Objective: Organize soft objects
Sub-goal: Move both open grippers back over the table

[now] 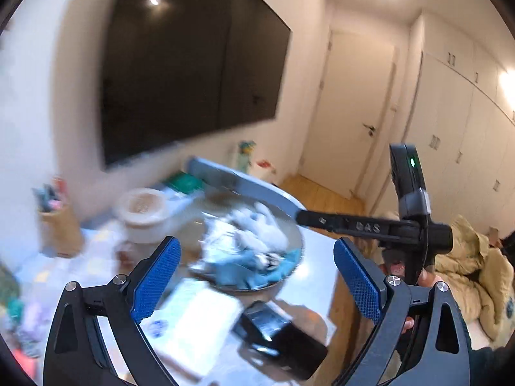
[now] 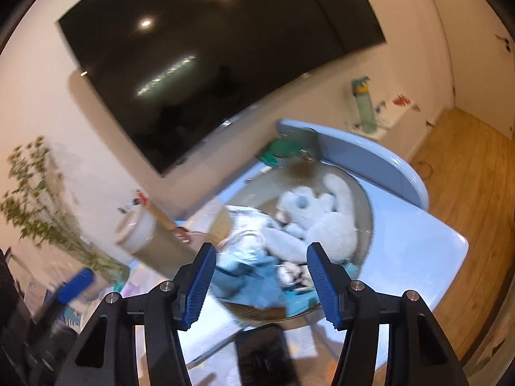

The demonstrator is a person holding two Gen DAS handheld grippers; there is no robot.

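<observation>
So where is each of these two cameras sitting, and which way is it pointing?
Left wrist: rides on the left gripper, looking forward and down past its open blue fingers at the bowl of soft toys; the right gripper's side and a bit of hand show.
Right wrist: rides on the right gripper, looking down between its open fingers into the same bowl, at the white plush; no hand shows.
Shared: bowl, table, dark TV.
</observation>
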